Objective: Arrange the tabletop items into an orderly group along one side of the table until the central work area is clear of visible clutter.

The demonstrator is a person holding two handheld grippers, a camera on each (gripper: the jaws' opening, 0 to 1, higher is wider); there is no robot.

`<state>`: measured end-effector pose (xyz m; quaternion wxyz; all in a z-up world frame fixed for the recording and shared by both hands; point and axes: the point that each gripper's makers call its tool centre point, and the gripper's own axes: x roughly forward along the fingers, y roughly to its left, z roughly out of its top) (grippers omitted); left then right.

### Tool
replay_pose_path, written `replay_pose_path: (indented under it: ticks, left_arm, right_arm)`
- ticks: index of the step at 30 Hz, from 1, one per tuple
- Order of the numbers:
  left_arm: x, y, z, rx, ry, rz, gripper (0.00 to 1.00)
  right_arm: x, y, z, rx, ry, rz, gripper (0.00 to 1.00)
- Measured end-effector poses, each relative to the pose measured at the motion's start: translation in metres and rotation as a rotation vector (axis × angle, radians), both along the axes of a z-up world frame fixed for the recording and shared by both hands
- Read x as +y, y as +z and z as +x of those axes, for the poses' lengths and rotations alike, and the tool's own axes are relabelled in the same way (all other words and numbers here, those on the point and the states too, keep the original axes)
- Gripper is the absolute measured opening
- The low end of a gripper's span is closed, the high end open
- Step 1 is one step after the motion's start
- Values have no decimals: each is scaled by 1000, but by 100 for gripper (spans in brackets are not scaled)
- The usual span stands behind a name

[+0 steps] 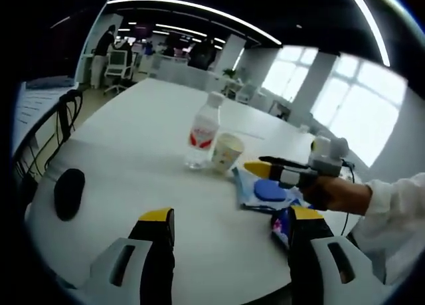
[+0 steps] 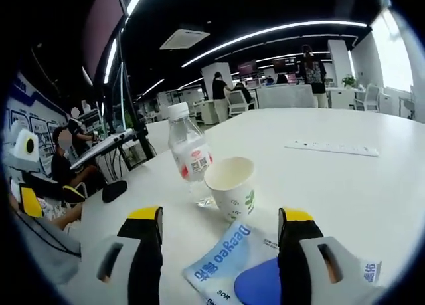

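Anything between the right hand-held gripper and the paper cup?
The blue packet lies flat on the white table between the open jaws of the right hand-held gripper, just short of the paper cup. Nothing upright blocks it; the water bottle stands beside the cup.

Bright daylight from the windows (image 1: 352,99) and ceiling light strips (image 2: 279,29) washes the white table (image 1: 146,145) with soft glare, shadows stay faint, edges bend strongly, and distant people look blurred
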<state>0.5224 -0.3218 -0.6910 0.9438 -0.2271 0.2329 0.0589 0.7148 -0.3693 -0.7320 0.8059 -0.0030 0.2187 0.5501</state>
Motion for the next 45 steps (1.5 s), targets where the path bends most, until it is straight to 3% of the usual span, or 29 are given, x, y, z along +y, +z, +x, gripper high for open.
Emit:
replay_pose_path:
  ticks: [16,31,45]
  left_arm:
    - [-3,12,14,-40,-76,-13,67]
    - [-22,-7,16,-14,-192,-39,68]
    - [-10,-7,6,-24,-235,-76,69]
  right_arm:
    - [-21,11,-10,-5,-36,-21,68]
    - [-68,13,-24,19,-143,-46,67]
    - [-97,25,-40,15,-221,-74,66]
